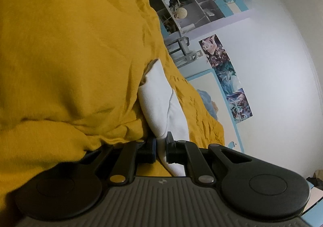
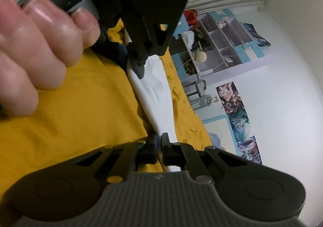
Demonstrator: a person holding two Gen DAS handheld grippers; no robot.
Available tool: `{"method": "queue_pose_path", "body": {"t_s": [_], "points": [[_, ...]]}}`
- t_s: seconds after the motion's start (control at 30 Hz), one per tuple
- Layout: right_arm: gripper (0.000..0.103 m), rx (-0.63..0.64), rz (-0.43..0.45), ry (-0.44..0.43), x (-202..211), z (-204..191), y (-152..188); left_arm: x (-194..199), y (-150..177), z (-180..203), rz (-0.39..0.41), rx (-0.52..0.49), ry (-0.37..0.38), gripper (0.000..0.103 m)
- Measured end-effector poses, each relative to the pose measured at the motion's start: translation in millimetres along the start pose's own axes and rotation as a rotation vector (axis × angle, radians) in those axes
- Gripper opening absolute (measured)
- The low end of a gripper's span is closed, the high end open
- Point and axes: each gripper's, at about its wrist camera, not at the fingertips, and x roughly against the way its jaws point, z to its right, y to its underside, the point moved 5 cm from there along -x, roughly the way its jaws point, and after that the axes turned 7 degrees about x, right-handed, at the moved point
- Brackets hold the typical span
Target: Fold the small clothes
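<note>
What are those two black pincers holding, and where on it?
Both grip one white cloth lying over the yellow bedcover: the right gripper pinches its near end, the left gripper another edge of it.

A mustard-yellow cover [image 1: 60, 49] spreads over the carrying surface, rumpled into soft folds and filling the left wrist view from 9 to 12 o'clock; whether a bed or a tabletop lies beneath cannot be told. Directly on it lies a white garment [image 1: 159, 93], a ribbed strip running from centre toward 6 o'clock. In the right wrist view the same yellow cover [image 2: 80, 109] carries the white garment [image 2: 155, 93], stretched diagonally from 12 toward 6 o'clock.
</note>
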Motion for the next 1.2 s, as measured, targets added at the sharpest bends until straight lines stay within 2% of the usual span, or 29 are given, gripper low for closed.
{"method": "queue_pose_path", "body": {"t_s": [0.17,0.27,0.33,0.43,0.57,0.73,0.93,1.03,1.2], "points": [[0.000,-0.123,0.015,-0.012,0,5,7,0,5,27,-0.010,-0.138,-0.128,0.008],[0.000,-0.227,0.019,-0.036,-1,6,15,0,9,33,-0.029,-0.180,-0.170,0.008],[0.000,-0.248,0.023,-0.029,-1,6,17,0,10,39,-0.032,-0.212,-0.192,0.008],[0.000,-0.260,0.038,-0.009,1,13,16,6,10,55,-0.042,-0.249,-0.187,0.008],[0.000,-0.262,0.030,-0.009,2,22,16,9,12,74,-0.057,-0.348,-0.226,0.008],[0.000,-0.292,0.044,0.037,11,37,19,15,18,91,-0.046,-0.379,-0.205,0.009],[0.000,-0.322,0.062,0.098,20,47,26,18,35,132,-0.053,-0.583,-0.295,0.009],[0.000,-0.346,0.096,0.132,31,64,27,22,35,163,-0.044,-0.599,-0.265,0.009],[0.000,-0.402,0.097,0.201,43,113,43,22,42,229,-0.043,-0.641,-0.180,0.009]]}}
